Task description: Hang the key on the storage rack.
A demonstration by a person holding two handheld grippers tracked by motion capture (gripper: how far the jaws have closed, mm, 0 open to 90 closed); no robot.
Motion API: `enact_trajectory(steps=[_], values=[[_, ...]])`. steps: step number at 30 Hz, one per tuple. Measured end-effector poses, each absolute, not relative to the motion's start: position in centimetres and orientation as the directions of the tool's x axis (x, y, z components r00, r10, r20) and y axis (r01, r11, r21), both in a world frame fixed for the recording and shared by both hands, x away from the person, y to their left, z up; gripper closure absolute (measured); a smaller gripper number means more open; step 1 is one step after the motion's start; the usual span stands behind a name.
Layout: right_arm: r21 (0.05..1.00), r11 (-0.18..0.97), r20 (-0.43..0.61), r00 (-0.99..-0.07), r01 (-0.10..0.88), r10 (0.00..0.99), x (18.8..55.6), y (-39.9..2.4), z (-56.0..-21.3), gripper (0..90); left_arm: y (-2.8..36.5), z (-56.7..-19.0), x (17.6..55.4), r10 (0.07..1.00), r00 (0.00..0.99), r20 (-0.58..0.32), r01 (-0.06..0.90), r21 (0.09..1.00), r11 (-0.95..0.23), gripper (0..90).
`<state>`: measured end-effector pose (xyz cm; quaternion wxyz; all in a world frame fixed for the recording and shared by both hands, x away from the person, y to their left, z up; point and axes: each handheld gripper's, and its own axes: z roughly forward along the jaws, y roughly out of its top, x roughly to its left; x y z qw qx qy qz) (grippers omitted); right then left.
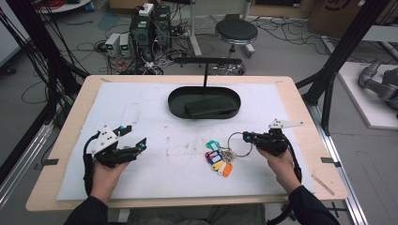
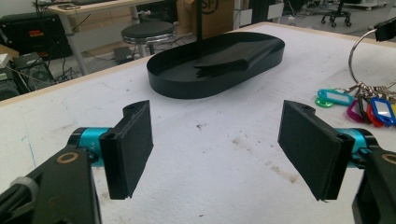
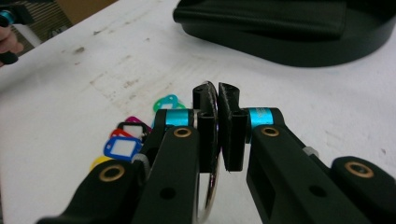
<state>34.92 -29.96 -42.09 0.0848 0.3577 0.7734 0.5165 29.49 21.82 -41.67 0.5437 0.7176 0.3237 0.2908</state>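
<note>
A large metal key ring carries a bunch of coloured key tags that lie on the white mat. My right gripper is shut on the ring's right side and holds that side up off the mat. In the right gripper view the ring runs edge-on between the closed pads, with the tags lying to the left. My left gripper rests at the left of the mat, open and empty. Its view has the wide-apart pads low in front and the ring and tags at the right.
A black oval tray with a dark flat piece inside and an upright post with a crossbar stands at the back centre of the mat. The wooden table's edges frame the white mat. A stool and cables are on the floor beyond.
</note>
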Motion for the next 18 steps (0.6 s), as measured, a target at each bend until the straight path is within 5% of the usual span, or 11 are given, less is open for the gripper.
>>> enact_trajectory(steps=[18], values=[[0.911,0.224,0.167,-0.806,0.346,0.568,35.7,-29.1,-37.7,88.0,21.9,-41.8,29.2,0.767,0.639,0.056,0.139,0.973,-0.187,26.4]])
